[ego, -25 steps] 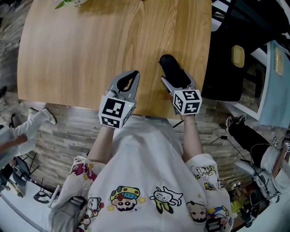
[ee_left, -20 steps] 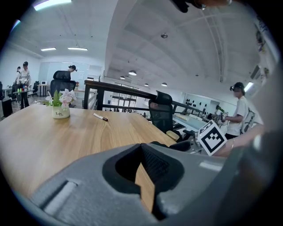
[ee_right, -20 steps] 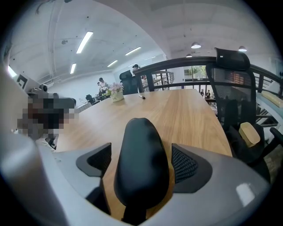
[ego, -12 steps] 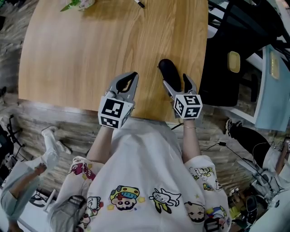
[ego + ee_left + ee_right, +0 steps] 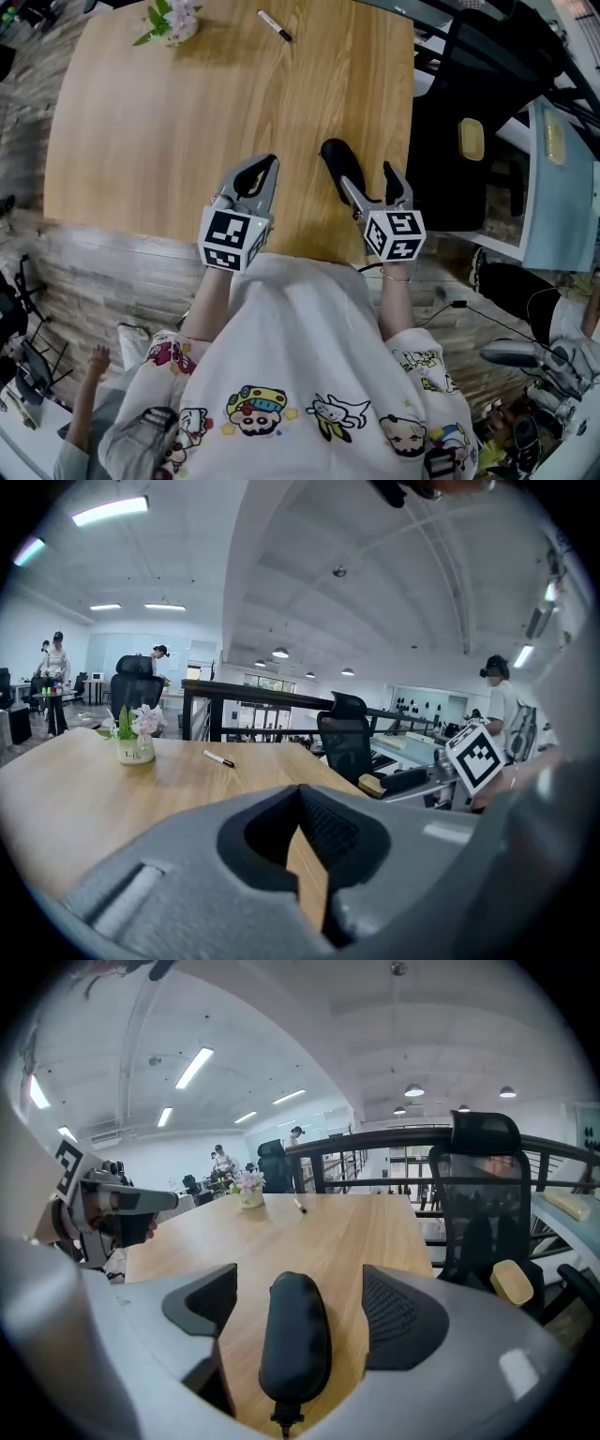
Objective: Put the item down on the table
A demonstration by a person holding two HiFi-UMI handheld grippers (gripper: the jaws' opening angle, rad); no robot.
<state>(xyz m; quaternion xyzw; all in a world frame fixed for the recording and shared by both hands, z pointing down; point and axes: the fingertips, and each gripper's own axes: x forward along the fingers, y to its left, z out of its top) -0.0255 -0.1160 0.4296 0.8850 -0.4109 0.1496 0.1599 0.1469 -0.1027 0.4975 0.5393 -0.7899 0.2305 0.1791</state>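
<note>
The item is a black oblong case (image 5: 337, 160) lying on the wooden table (image 5: 169, 122) near its front right corner. My right gripper (image 5: 367, 178) is open just behind it. In the right gripper view the case (image 5: 293, 1340) lies between the spread jaws, with a gap on each side and neither pad touching it. My left gripper (image 5: 262, 165) rests over the table's front edge to the left, shut with nothing in it. In the left gripper view its jaws meet at the tips (image 5: 302, 803) with only table showing through the opening.
A small vase of flowers (image 5: 172, 19) and a marker pen (image 5: 275, 25) lie at the table's far side. A black office chair (image 5: 459, 122) stands just past the table's right edge. People stand in the background of the left gripper view.
My right gripper has let go of the black case: it was shut on it, then opened, and now it stands a little behind the case. The left gripper has barely moved.
</note>
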